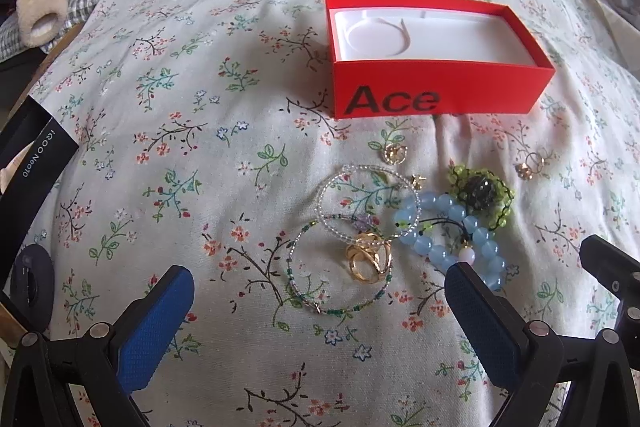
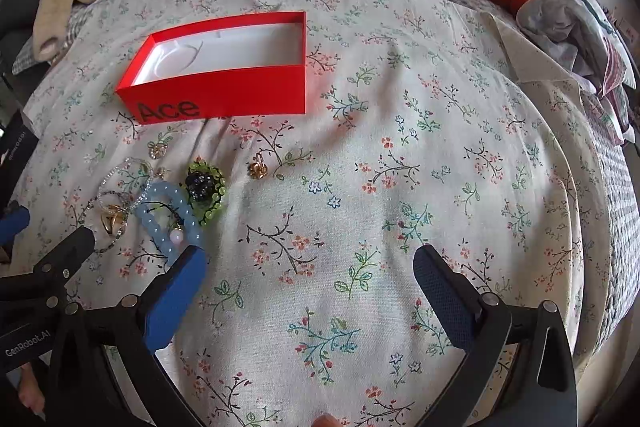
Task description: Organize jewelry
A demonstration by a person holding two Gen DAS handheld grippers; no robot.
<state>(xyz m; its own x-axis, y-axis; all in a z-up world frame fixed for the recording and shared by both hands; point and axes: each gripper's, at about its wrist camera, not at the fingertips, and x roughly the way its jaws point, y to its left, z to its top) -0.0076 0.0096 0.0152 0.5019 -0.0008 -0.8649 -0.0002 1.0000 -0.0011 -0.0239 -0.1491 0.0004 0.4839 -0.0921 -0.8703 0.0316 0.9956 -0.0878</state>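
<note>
Two tools: your left tool (image 1: 320, 291) and right tool (image 2: 310, 275) both stand wide open, holding nothing.
Jewelry: it all lies in a pile (image 1: 400, 227) on the bed (image 1: 200, 107), near the red box (image 1: 432, 95), which has nothing in it yet.
Tangle risk: the blue bead bracelet (image 1: 460, 235), clear bead ring (image 1: 360, 203) and gold rings (image 1: 370, 261) overlap, so you may lift several at once.
Slip risk: the small gold earring (image 1: 532, 165) could slide from your pads.
Soft bed: pressing down may sink the pieces.

Bead bracelets (image 1: 452, 227), gold rings (image 1: 370, 261) heaped nr open red box (image 1: 436, 95).
</note>
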